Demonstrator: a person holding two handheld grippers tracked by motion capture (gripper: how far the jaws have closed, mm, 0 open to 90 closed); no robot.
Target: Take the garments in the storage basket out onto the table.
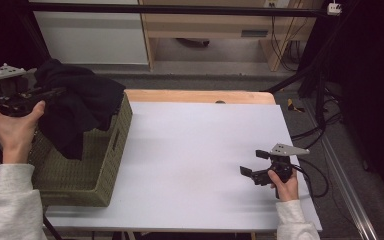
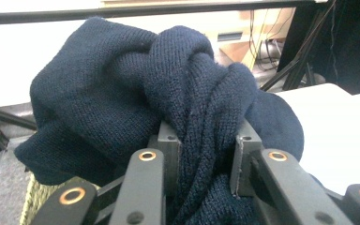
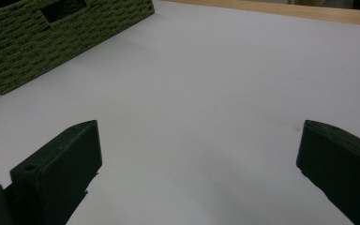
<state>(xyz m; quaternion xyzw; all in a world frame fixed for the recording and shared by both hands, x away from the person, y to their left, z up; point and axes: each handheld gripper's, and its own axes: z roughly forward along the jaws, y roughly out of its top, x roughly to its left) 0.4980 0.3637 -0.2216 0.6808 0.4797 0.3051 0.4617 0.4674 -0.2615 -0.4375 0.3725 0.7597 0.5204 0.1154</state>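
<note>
At the table's left edge: a person's left hand holds the left gripper [image 1: 55, 93] raised above an olive woven basket [image 1: 111, 165], with a dark knitted garment [image 1: 82, 107] caught in it.
Left gripper jaws: pinching a thick fold of the garment; in the left gripper view the knit [image 2: 168, 93] bunches up between the two black jaws and spills over both of them.
Garment position: lifted, its upper part above the basket's rim, its lower part hanging down inside the basket and over its near wall. I cannot tell whether any of it rests on the basket floor.
Right gripper [image 1: 254, 164]: held low over the right side of the white table top [image 1: 195, 150], well apart from the basket.
Right gripper jaws: spread wide with nothing between them; the right gripper view shows bare table between the two jaws and the basket [image 3: 51, 42] farther off.
Done so far: the garment appears gripped and partly drawn up out of the basket.
Left to do: probably clearing the rim and bringing the garment over to the open table, where the free gripper could help.
</note>
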